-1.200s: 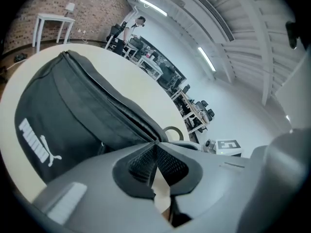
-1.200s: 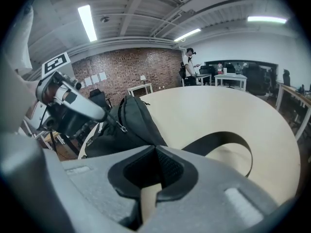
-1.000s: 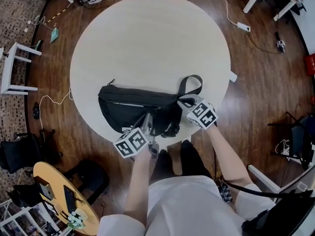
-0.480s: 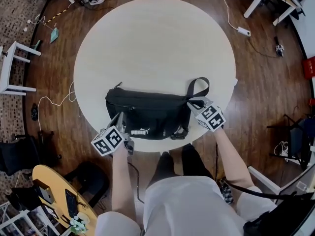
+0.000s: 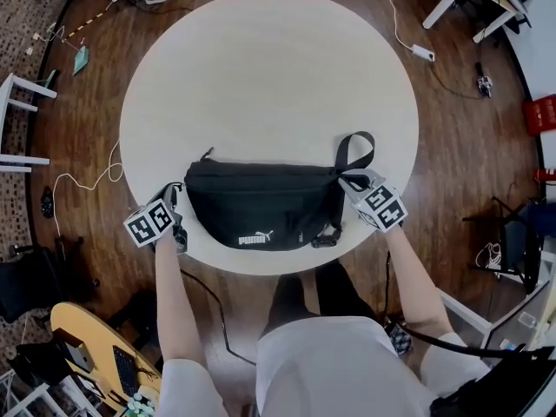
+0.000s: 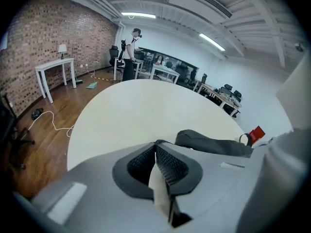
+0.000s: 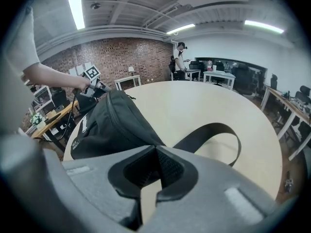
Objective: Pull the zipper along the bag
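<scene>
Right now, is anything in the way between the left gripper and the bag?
Nothing visible. The left gripper, jaws shut, sits by the black bag's left end, with only bare table around them.

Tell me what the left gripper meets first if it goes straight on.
Likely the bare table; the left gripper, shut, points past the black bag, which lies to its right.

- bag [image 5: 261, 200]: white "PUMA" wordmark [image 5: 252, 241] with the leaping-cat logo beside it, on the front panel near the lower edge, seen in the head view
- bag, right gripper view: further white print [image 7: 77, 130] on the side panel, too small to read
- left marker cube [image 5: 152, 222] and right marker cube [image 5: 383, 208]: black-and-white coded squares only, no letters or digits
- No other legible text
</scene>
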Demonstrator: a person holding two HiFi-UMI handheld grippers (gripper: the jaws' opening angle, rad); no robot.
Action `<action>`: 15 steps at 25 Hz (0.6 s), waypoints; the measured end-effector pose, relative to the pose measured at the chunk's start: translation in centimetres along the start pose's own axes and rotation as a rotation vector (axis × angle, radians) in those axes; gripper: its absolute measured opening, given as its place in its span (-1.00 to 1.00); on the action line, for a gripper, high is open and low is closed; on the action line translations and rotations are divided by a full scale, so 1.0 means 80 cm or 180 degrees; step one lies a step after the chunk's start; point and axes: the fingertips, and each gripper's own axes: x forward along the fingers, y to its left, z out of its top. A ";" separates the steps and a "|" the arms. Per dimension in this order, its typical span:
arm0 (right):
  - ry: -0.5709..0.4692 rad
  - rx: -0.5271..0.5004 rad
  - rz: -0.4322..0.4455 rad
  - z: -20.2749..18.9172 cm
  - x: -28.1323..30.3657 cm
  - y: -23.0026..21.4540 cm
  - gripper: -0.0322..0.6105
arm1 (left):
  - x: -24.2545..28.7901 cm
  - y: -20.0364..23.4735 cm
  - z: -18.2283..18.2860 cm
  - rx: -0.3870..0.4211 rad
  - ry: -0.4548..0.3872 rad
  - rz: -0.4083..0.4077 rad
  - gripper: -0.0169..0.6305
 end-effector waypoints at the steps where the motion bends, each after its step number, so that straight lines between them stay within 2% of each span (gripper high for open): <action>1: 0.0009 0.0000 -0.0013 0.000 0.001 0.000 -0.91 | 0.012 0.006 -0.001 0.0054 0.0043 -0.0031 -0.88; 3: 0.0031 0.0001 -0.0037 -0.001 0.001 0.001 -0.91 | 0.036 0.010 -0.008 0.0081 0.0146 -0.0128 -0.88; 6: 0.0040 0.0004 -0.0077 0.002 0.001 0.002 -0.91 | 0.060 0.006 -0.023 -0.0014 0.0276 -0.0209 -0.88; 10: 0.0004 0.0036 -0.0120 0.002 0.001 0.001 -0.91 | 0.053 0.000 -0.027 -0.0083 0.0164 -0.0125 -0.85; 12: -0.0038 0.0103 -0.0116 0.003 -0.002 0.003 -0.91 | 0.039 0.004 -0.030 -0.0107 0.0093 -0.0092 -0.63; 15: -0.0114 0.0220 -0.0191 0.008 -0.018 0.007 -0.86 | 0.010 0.010 -0.038 -0.0117 -0.0021 -0.0066 -0.46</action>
